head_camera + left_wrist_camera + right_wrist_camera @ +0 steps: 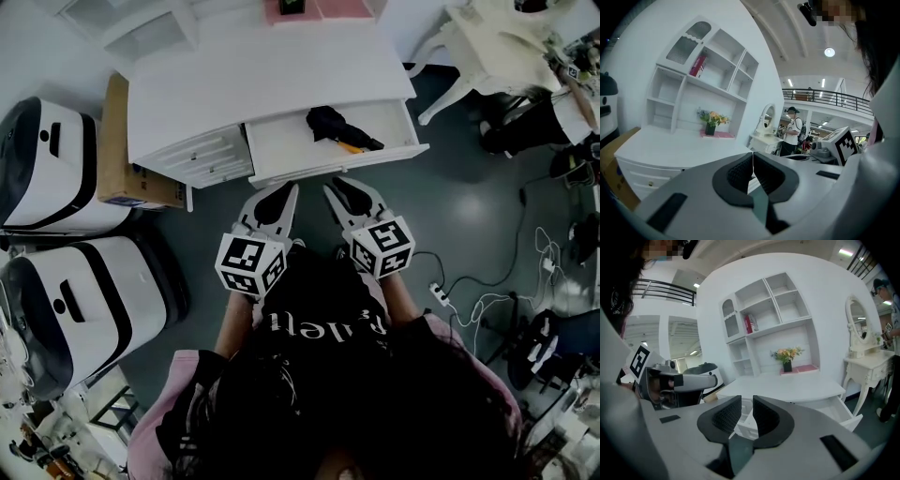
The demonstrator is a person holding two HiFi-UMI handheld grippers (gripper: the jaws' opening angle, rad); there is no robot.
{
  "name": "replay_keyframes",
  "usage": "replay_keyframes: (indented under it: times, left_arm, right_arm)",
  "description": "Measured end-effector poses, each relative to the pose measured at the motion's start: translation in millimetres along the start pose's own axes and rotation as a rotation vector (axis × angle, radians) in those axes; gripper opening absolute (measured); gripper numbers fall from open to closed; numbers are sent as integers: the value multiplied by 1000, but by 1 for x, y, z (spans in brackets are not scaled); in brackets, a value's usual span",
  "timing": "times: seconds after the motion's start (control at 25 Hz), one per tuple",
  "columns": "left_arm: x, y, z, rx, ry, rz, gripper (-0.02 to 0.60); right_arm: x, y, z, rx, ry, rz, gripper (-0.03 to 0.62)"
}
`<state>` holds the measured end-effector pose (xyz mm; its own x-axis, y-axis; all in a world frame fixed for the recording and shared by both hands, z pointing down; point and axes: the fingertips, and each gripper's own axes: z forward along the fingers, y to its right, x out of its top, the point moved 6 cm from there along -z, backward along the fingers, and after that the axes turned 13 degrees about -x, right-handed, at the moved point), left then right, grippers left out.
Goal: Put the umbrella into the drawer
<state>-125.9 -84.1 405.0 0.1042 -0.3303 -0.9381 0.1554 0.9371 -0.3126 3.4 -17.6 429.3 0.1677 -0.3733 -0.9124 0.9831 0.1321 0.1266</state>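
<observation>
A black folded umbrella (336,127) with an orange tip lies inside the open drawer (281,142) of the white desk (262,80). Both grippers hover side by side just in front of the drawer's front edge, apart from the umbrella. My left gripper (284,192) (753,161) is shut, its pads touching with nothing between them. My right gripper (339,189) (746,411) shows a narrow gap between its pads and holds nothing. In the right gripper view the open drawer (839,409) sits at the right.
Two white rounded machines (56,159) (84,300) and a cardboard box (117,141) stand left of the desk. Cables and a power strip (441,292) lie on the floor at the right. A shelf hutch (703,89) with a flower pot (787,365) tops the desk. A person (792,133) stands in the distance.
</observation>
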Motion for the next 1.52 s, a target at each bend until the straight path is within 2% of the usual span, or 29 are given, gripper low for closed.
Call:
replay_keyframes:
  times: [0.2,0.36,0.6,1.04,1.52]
  left_arm:
    - [-5,15,-5,10,3,-7,17]
    - [-4,31,4,40,17,3,15]
    - [-7,85,4,73,40,7,15]
    - [-42,192,0,110,43,13,15]
    - [-62,242,-22,168,60,19,16]
  right_arm:
    - [-6,0,-18,5,-11,3,94]
    - [-15,18,-42,5,-16,13,81]
    - [-28,42,-99,2,-16,17,74]
    - [-59,53,-182,101,-13,-29,63]
    - [-77,48,-225,162,-21,-61,59]
